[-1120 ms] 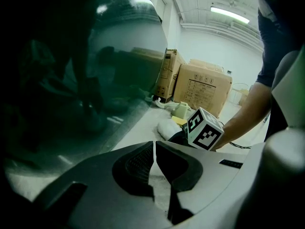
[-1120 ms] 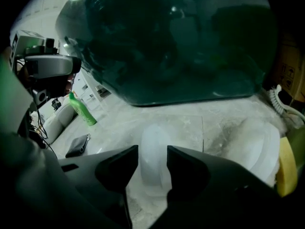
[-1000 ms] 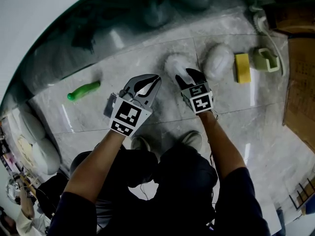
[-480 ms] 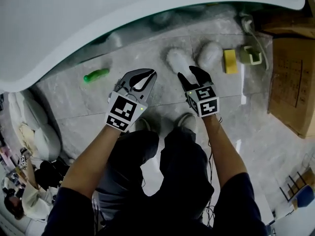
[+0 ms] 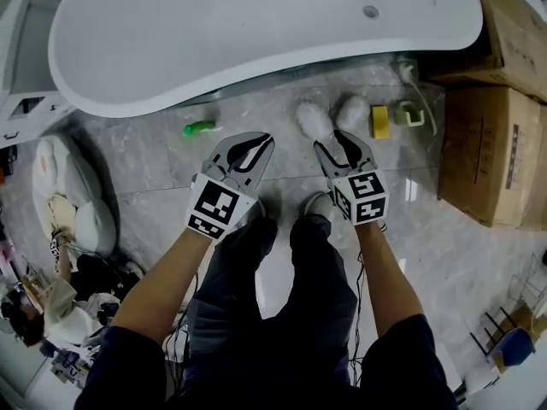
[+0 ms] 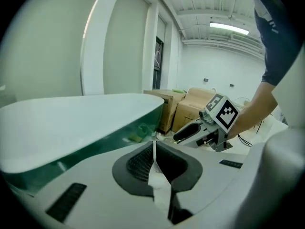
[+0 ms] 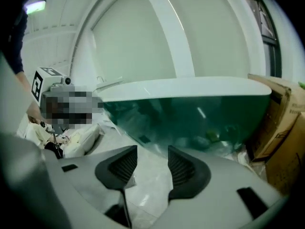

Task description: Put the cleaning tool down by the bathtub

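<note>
Holding left gripper (image 5: 259, 142) pressed together, right gripper (image 5: 334, 143) spread, both empty; stepping far-left, we risk kicking green plastic cleaning tool (image 5: 199, 128) beside white oval bathtub (image 5: 256, 32).

Along the bathtub's (image 5: 256, 41) front wall, a green tool (image 5: 199, 128) is lying toward its left half, while two white fluffy lumps (image 5: 312, 118), a yellow sponge (image 5: 379, 121) and a pale green holder (image 5: 408, 114) are crowding its right end. Between them the marble floor (image 5: 256, 116) is lying bare. Cardboard boxes (image 5: 483, 152) are walling off the tub's right end, and white cushions (image 5: 73, 195) are piling up beyond its left.
</note>
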